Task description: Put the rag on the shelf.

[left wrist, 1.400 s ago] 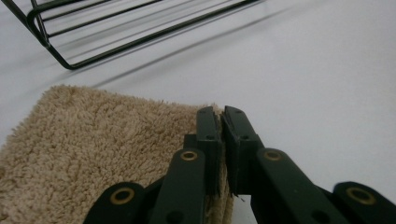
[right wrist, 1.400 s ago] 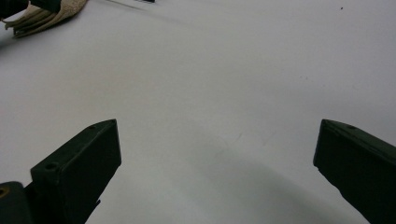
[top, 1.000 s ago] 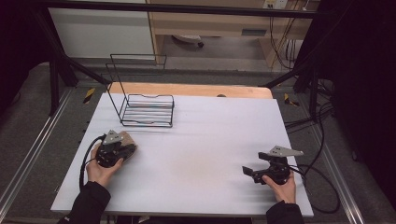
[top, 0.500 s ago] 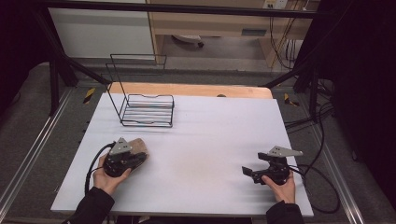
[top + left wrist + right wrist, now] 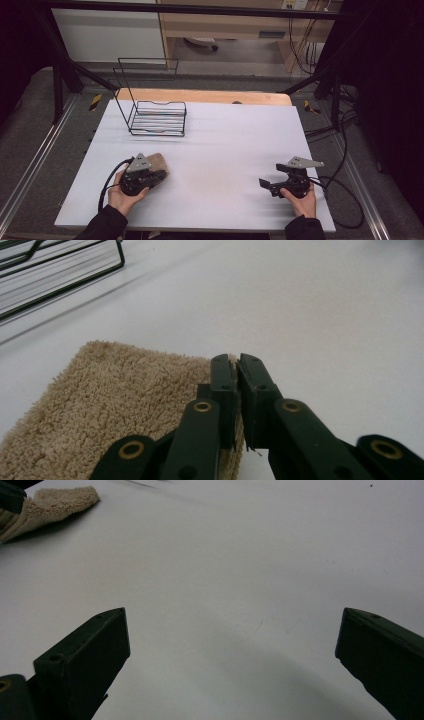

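Because we wipe the desk (image 5: 225,150), our left hand-held gripper (image 5: 235,385) pinches the towel (image 5: 115,405) while the right hand-held gripper (image 5: 230,645) rests spread.

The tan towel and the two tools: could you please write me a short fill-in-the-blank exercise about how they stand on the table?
1. The left tool is shut on the edge of the tan ____.
2. The right tool has its jaws wide ____ over the bare white table.
3. The black wire rack stands on the table's far ____ part in the high view.

Missing words: towel; open; left
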`<move>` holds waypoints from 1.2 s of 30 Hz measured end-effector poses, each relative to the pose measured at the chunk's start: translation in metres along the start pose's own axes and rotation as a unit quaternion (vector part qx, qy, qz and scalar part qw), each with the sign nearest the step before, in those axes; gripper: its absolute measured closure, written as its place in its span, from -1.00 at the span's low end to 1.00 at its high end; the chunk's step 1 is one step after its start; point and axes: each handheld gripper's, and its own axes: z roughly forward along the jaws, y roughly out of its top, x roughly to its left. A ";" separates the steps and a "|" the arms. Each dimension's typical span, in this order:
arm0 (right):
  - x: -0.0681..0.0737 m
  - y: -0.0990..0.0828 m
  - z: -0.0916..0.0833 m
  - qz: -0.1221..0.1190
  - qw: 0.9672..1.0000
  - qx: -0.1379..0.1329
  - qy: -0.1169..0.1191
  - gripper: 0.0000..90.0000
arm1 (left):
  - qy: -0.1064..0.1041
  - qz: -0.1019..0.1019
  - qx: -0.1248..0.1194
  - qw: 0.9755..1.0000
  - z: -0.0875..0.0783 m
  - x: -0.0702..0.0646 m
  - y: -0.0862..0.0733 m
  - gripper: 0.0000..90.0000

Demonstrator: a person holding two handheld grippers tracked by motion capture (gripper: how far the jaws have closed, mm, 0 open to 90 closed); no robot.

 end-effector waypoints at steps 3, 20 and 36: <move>0.000 0.000 0.000 0.000 1.000 0.000 0.000 -0.97 | -0.002 0.004 0.003 1.000 0.003 -0.004 0.000 0.89; 0.000 0.000 0.001 -0.002 1.000 0.004 -0.002 -0.97 | -0.009 0.007 0.001 1.000 0.006 -0.010 0.002 0.37; 0.001 0.000 0.002 -0.002 1.000 0.006 -0.004 -0.98 | 0.040 -0.037 -0.016 0.998 -0.019 0.029 -0.004 -0.58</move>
